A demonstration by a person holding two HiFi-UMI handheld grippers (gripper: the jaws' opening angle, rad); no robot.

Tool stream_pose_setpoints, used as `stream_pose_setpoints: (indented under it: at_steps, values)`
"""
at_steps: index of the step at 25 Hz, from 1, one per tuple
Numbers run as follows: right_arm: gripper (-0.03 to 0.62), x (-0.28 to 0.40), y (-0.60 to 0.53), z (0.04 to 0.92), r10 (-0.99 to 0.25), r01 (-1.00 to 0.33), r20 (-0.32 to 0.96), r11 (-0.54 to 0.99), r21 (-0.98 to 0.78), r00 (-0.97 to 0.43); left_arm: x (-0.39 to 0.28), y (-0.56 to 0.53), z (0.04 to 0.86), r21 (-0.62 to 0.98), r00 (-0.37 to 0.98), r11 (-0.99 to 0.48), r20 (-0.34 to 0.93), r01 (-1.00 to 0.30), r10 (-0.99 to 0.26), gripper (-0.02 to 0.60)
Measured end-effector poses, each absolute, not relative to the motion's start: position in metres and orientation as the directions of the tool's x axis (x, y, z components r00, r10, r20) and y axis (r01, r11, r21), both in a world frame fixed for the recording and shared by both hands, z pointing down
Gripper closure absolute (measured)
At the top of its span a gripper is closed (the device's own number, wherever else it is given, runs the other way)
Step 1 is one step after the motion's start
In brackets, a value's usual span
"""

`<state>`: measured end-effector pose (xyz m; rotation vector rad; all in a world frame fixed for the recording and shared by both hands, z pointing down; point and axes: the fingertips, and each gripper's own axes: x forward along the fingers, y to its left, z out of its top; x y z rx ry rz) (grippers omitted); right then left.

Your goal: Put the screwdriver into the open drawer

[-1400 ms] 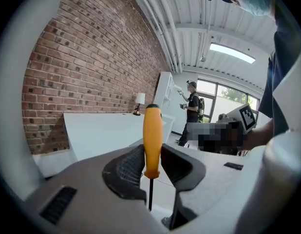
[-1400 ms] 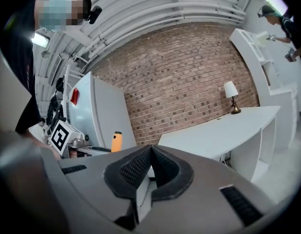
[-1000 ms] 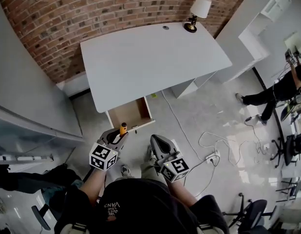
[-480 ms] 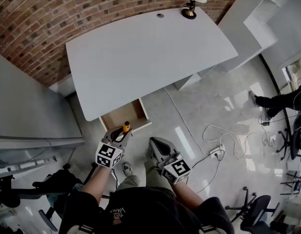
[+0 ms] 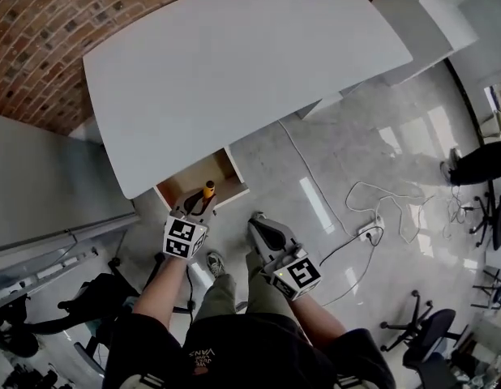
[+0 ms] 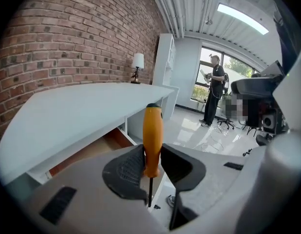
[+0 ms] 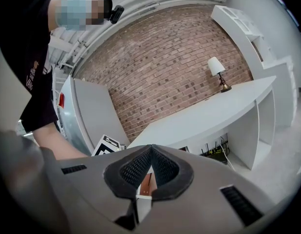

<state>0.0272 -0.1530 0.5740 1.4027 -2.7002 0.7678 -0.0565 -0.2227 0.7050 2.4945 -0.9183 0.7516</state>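
Red brick wall (image 5: 40, 39) is running across the upper left of the head view, with a big white desk (image 5: 234, 63) next to it. Below the desk's edge, a wooden drawer (image 5: 194, 183) is sticking out open. The left gripper (image 5: 200, 207) is squeezing an orange screwdriver (image 5: 207, 190) by its handle, right by the drawer's front edge. The right gripper (image 5: 257, 225) is hanging beside it, jaws pressed together, holding nothing.
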Motion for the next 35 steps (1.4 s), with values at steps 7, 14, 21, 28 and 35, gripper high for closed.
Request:
stream_pose_setpoints:
  at_steps: [7, 14, 21, 28, 35]
  values:
    - [0.599, 0.035, -0.148, 0.610, -0.743, -0.753, 0.255, 0.471, -0.459, -0.619, -0.048, -0.240, 0.762, 0.161, 0.588, -0.679, 0.663, -0.716, -0.463, 0.474]
    - [0.599, 0.057, -0.151, 0.633, -0.747, -0.755, 0.270, 0.439, -0.486, -0.608, -0.038, -0.259, 0.803, 0.148, 0.537, -0.668, 0.728, -0.730, -0.426, 0.474]
    - [0.599, 0.080, -0.155, 0.654, -0.760, -0.768, 0.290, 0.395, -0.504, -0.582, -0.028, -0.272, 0.839, 0.144, 0.491, -0.669, 0.792, -0.729, -0.364, 0.474]
    - [0.599, 0.099, -0.157, 0.667, -0.771, -0.779, 0.308, 0.359, -0.514, -0.558, -0.029, -0.279, 0.868, 0.118, 0.403, -0.660, 0.866, -0.742, -0.297, 0.474]
    - [0.599, 0.111, -0.165, 0.677, -0.783, -0.770, 0.290, 0.343, -0.538, -0.551, -0.035, -0.284, 0.897, 0.147, 0.335, -0.604, 0.918, -0.783, -0.210, 0.474]
